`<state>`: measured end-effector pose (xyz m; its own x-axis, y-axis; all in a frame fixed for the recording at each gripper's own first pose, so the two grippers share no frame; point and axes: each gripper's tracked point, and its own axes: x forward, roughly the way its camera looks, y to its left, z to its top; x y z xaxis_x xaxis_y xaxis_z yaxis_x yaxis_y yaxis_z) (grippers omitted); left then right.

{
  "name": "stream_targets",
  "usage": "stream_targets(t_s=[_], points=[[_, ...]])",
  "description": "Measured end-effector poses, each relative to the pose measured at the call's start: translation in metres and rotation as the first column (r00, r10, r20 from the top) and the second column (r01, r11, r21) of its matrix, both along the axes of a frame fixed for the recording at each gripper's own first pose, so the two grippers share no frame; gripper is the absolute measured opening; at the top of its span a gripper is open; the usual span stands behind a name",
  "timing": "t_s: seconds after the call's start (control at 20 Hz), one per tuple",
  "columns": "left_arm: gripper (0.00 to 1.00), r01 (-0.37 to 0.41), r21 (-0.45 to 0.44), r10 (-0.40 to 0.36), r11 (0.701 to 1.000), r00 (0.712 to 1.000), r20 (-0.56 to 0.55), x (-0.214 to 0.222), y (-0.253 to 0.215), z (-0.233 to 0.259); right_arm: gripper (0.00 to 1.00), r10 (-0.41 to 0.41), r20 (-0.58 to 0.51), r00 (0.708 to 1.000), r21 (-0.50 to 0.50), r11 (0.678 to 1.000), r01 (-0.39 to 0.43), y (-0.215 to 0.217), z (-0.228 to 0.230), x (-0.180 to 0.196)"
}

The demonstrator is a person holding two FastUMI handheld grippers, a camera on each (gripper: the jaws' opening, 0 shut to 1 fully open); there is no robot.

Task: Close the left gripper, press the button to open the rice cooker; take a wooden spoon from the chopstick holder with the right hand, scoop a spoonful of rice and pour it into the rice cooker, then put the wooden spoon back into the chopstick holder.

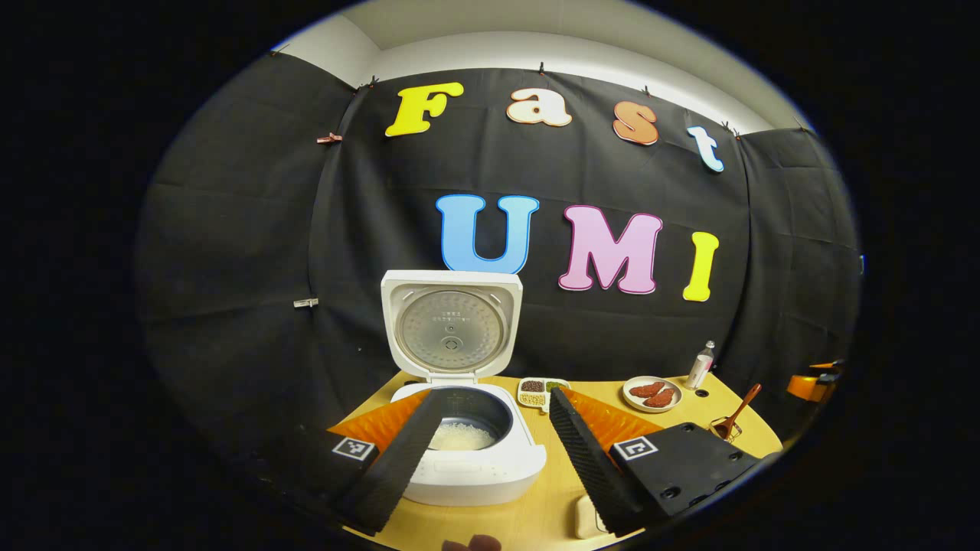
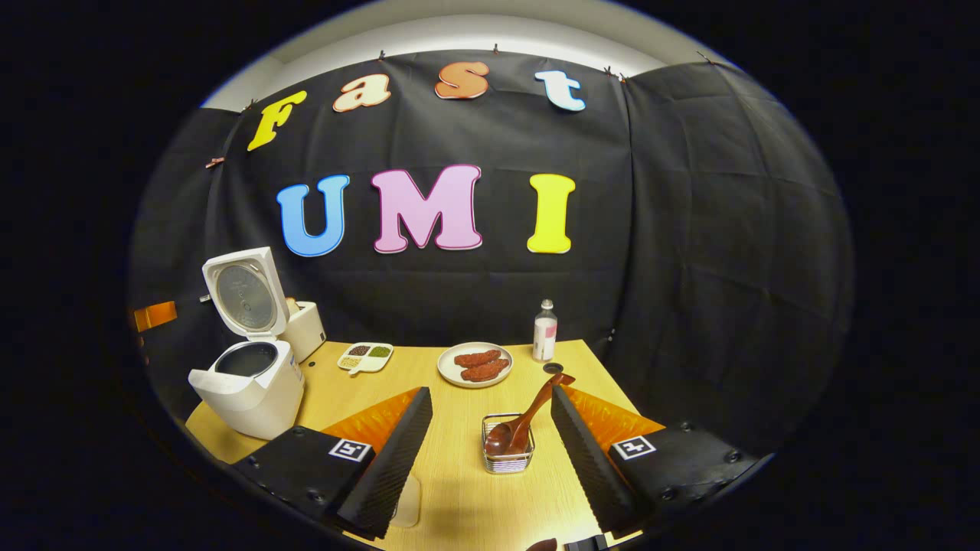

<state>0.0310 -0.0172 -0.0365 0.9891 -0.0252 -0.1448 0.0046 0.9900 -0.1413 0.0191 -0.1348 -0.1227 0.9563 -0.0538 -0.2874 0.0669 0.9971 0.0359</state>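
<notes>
Both grippers hang open over the tabletop's near edge, holding nothing: the left gripper (image 1: 494,428) frames the rice cooker (image 1: 471,451), the right gripper (image 2: 490,428) frames the chopstick holder (image 2: 508,453). Rice cooker sits toward the left edge, lid up, what looks like rice in its pot. Wooden spoon (image 2: 528,417) leans in the holder. Farther back stand a plate (image 2: 475,364), a divided dish (image 2: 367,357) and a bottle (image 2: 544,330).
</notes>
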Motion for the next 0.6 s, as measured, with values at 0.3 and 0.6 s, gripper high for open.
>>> stream_targets(t_s=[0.3,0.6], points=[[0.95,0.021,0.012,-0.021,1.0,1.0,-0.014,-0.033,-0.059,-0.006,0.94,0.028,-0.078,0.997,0.075,0.997,-0.022,-0.042,-0.068,0.041],[0.95,0.058,0.023,-0.057,0.998,0.997,-0.043,-0.055,-0.119,-0.014,0.79,0.059,-0.117,0.991,0.156,0.987,-0.04,-0.057,-0.128,0.084]])
